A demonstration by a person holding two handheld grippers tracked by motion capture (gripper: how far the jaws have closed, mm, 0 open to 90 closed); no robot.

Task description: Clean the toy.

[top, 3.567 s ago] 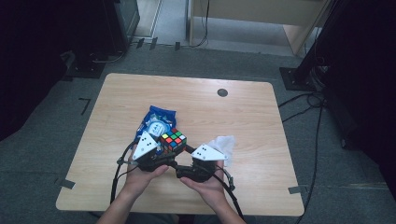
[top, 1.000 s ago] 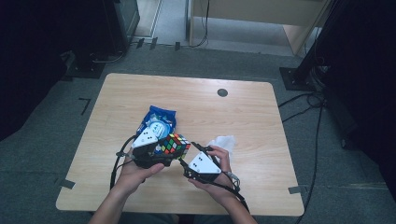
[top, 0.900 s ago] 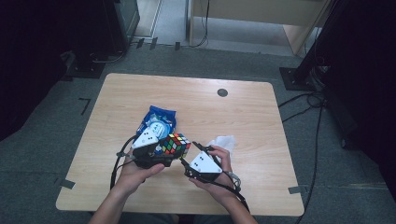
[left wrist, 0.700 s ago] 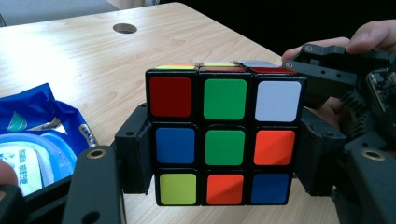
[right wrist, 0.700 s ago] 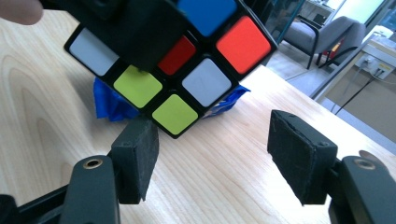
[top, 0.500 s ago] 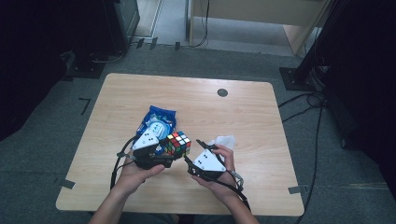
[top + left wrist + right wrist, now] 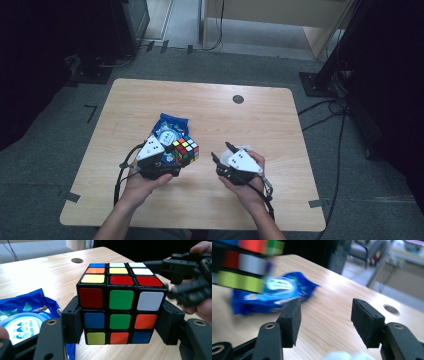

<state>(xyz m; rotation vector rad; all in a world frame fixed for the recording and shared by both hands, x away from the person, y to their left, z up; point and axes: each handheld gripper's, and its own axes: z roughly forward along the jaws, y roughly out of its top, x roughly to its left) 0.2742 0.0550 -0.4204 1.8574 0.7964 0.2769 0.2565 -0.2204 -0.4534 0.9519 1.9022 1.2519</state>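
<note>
A scrambled Rubik's cube hangs just above the table, and my left gripper is shut on it. In the left gripper view the two pads press the cube on its left and right sides. My right gripper stands open a short way to the cube's right with nothing between its pads; its jaws have just been closing. The right gripper view shows its own gripper empty, with the cube blurred at the top left. A blue snack bag lies flat behind the cube.
The wooden table has a round cable hole at its far middle. Something white and crumpled lies under the right gripper. Dark stands and cables ring the table on the floor.
My right gripper has drawn away to the right from the cube, and its jaws have narrowed. The left gripper has kept still with the cube in it.
</note>
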